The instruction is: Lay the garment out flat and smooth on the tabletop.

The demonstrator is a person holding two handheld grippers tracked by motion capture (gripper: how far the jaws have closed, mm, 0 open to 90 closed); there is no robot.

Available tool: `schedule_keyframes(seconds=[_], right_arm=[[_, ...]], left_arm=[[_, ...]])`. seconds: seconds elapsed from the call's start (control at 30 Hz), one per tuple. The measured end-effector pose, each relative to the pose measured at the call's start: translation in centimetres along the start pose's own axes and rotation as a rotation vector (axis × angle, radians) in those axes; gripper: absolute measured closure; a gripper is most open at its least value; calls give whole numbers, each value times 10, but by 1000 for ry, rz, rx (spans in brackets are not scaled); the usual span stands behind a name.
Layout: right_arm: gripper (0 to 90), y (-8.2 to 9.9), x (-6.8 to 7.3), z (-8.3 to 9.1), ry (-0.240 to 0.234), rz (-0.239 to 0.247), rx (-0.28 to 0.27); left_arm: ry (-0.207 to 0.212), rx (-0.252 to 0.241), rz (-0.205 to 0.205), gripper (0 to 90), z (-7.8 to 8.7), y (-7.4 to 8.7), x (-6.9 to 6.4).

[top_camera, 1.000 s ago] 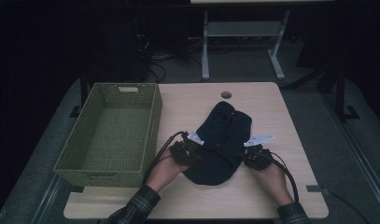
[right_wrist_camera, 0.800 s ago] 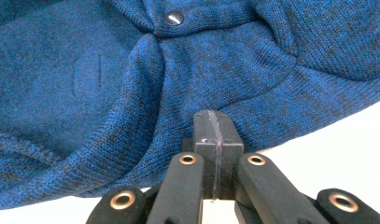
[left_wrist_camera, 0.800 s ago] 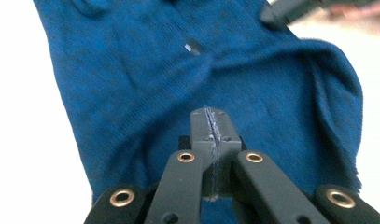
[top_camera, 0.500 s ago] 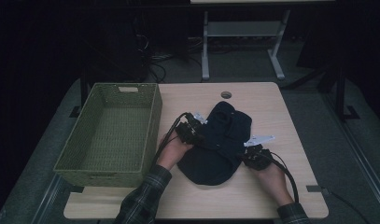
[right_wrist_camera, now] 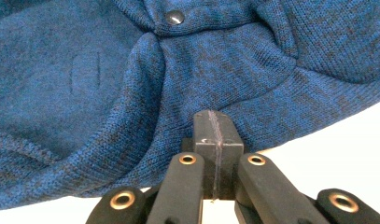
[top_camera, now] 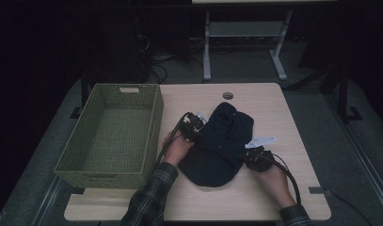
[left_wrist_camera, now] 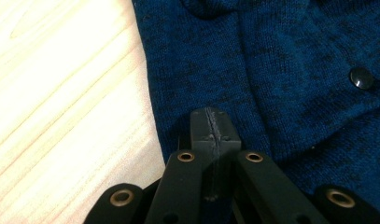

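Observation:
A dark blue knit garment (top_camera: 222, 150) with buttons lies bunched on the wooden table (top_camera: 274, 103). My left gripper (top_camera: 198, 128) rests at the garment's left edge, toward its far end. In the left gripper view its jaws (left_wrist_camera: 211, 126) are shut, tips over the blue knit (left_wrist_camera: 295, 70) just inside its edge, a button (left_wrist_camera: 361, 77) to the right. My right gripper (top_camera: 248, 157) sits at the garment's right near side. In the right gripper view its shut tips (right_wrist_camera: 217, 128) lie against the hem of the knit (right_wrist_camera: 131, 84), below a button (right_wrist_camera: 174, 17). No fabric shows between either pair of jaws.
A green woven basket (top_camera: 154, 125), empty, stands at the table's left, close to my left hand. A round cable hole (top_camera: 227, 95) sits near the far edge. Bare wood lies to the right of the garment and in front of it. The surroundings are dark.
My left hand and gripper have slid away from me along the garment's left edge, from its near left side toward its far end. The right gripper has stayed put.

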State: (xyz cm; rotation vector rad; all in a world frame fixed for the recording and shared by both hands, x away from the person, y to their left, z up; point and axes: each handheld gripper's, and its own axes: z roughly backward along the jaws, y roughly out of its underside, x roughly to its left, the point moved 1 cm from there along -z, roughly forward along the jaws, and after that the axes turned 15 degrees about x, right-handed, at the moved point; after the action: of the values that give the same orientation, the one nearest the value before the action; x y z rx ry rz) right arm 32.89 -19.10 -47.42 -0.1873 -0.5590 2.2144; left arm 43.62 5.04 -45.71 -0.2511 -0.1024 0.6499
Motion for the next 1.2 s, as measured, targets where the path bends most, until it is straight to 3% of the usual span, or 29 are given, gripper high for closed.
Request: schedule_keyframes(seconds=[0.13, 0.33, 0.5, 0.9, 1.07, 1.2], right_arm=[[900, 0, 0, 0, 1, 4, -2], [899, 1, -4, 2, 8, 6, 18], [899, 3, -8, 4, 19, -6, 23], [898, 8, -16, 7, 35, -12, 27], [899, 9, -17, 8, 36, -11, 26], [899, 11, -15, 9, 39, -4, 28]], left_arm=[[-7, 3, 4, 900, 0, 2, -3], [59, -23, 21, 900, 2, 13, -5], [100, -22, 10, 900, 4, 22, -9], [139, -29, -43, 900, 9, 42, -32], [137, -36, -61, 900, 11, 50, -41], [174, -56, -40, 900, 11, 55, -41]])
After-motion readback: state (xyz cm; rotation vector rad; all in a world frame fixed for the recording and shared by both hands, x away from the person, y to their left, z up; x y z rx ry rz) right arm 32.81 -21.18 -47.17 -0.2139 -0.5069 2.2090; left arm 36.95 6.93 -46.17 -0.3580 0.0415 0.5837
